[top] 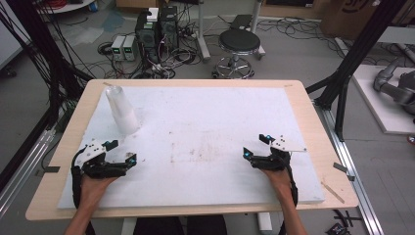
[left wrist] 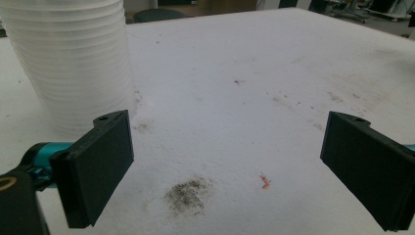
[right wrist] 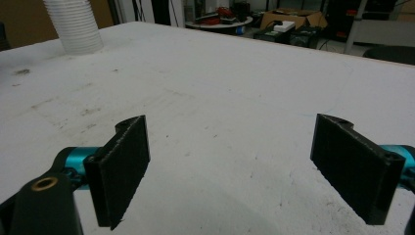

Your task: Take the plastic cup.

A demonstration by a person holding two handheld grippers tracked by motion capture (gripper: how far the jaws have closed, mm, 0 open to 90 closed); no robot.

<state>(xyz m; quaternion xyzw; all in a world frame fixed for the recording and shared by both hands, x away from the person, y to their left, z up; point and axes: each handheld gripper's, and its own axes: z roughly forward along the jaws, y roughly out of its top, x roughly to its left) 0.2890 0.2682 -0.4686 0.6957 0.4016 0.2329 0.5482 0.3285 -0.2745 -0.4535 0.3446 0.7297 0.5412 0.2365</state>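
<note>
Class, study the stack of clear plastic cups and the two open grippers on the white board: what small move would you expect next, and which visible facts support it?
Probably the left gripper eases forward toward the stack of cups. Its jaws stand wide open with nothing between them, and the stack stands upright just ahead of it, near one jaw in the left gripper view. The right gripper, also open, sits much farther away across the white board.
</note>
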